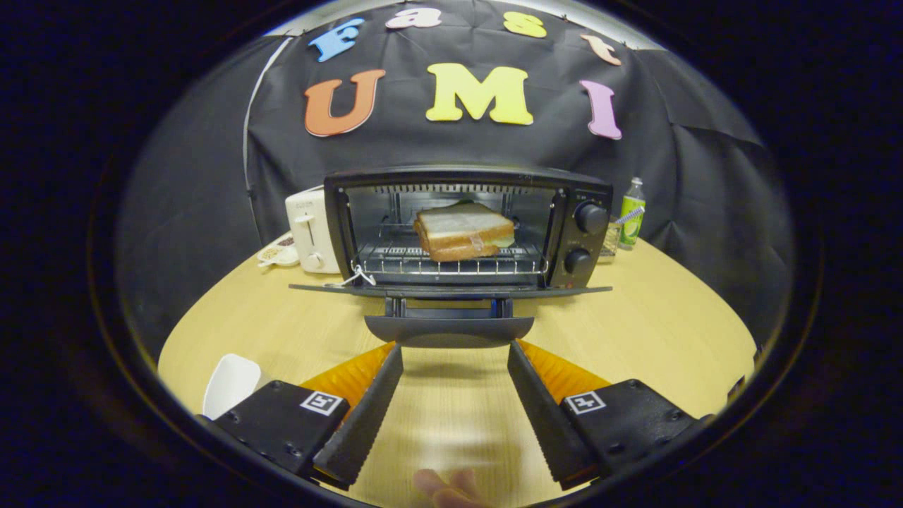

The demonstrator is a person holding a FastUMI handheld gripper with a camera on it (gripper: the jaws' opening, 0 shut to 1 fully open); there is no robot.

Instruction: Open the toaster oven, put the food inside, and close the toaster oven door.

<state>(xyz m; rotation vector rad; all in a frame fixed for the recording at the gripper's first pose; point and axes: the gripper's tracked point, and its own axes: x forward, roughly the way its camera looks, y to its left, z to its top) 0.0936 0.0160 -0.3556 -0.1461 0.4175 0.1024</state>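
Toaster oven (465,229) stands on the wooden table (656,331) straight ahead of the gripper (455,351), with its door (451,289) dropped flat toward the camera and its dark handle (449,329) hanging at the front edge. That handle lies just ahead of the two fingertips, roughly centred on the gap between them; whether the tips touch it cannot be told. Inside the oven, a sandwich (463,231) of white bread sits on the wire rack (451,262), toward the middle and slightly angled. Two black knobs (590,218) are stacked on the oven's right-hand panel.

The jaws stand wide apart, with nothing between the fingers (363,413) but bare tabletop. Their ribbed inner faces point toward each other, orange backing shows near the tips, and each black finger block carries a square marker.

A white pop-up toaster (310,231) sits just beside the oven's left wall, with a small plate (277,252) of something next to it. A green bottle (632,213) stands beyond the oven's right side, near the black cloth wall. A white dish (231,384) rests on the table beside the left finger block. Fingertips of a person's hand (451,489) show below the gap between the fingers.
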